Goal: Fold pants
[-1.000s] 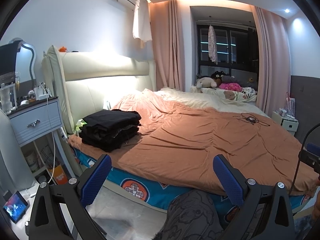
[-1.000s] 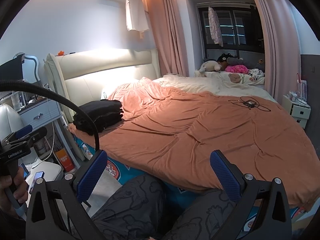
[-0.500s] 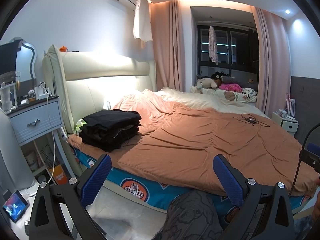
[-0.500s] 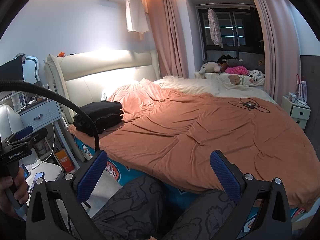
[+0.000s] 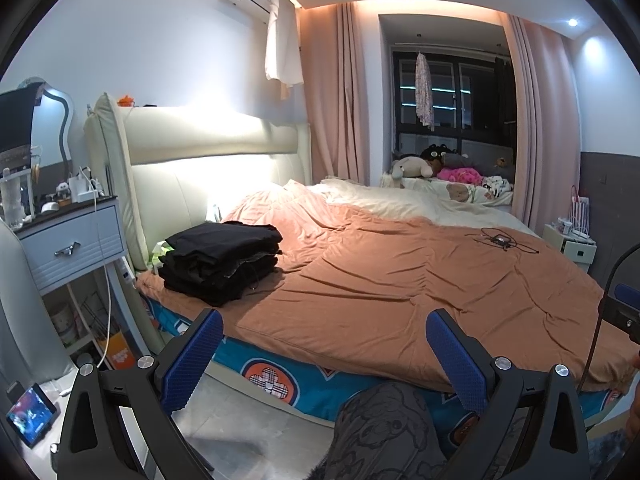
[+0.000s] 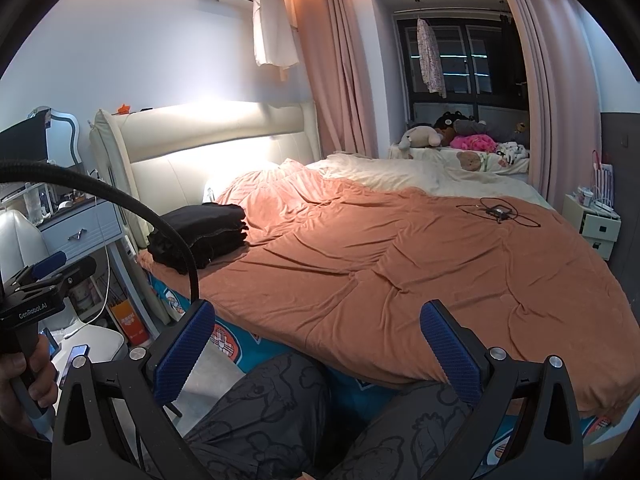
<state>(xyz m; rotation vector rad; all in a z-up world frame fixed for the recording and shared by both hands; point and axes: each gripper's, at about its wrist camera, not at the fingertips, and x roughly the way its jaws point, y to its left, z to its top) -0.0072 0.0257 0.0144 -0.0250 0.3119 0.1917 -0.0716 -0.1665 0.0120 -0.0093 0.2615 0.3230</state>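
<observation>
We hold our left gripper (image 5: 324, 356) and right gripper (image 6: 316, 348) wide open and empty, well short of the folded black pants stack (image 5: 222, 258) on the rust-orange quilt (image 5: 400, 280).

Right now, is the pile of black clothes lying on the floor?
No, the pile of black clothes sits on the orange blanket at the bed's corner near the headboard, above the floor.
</observation>
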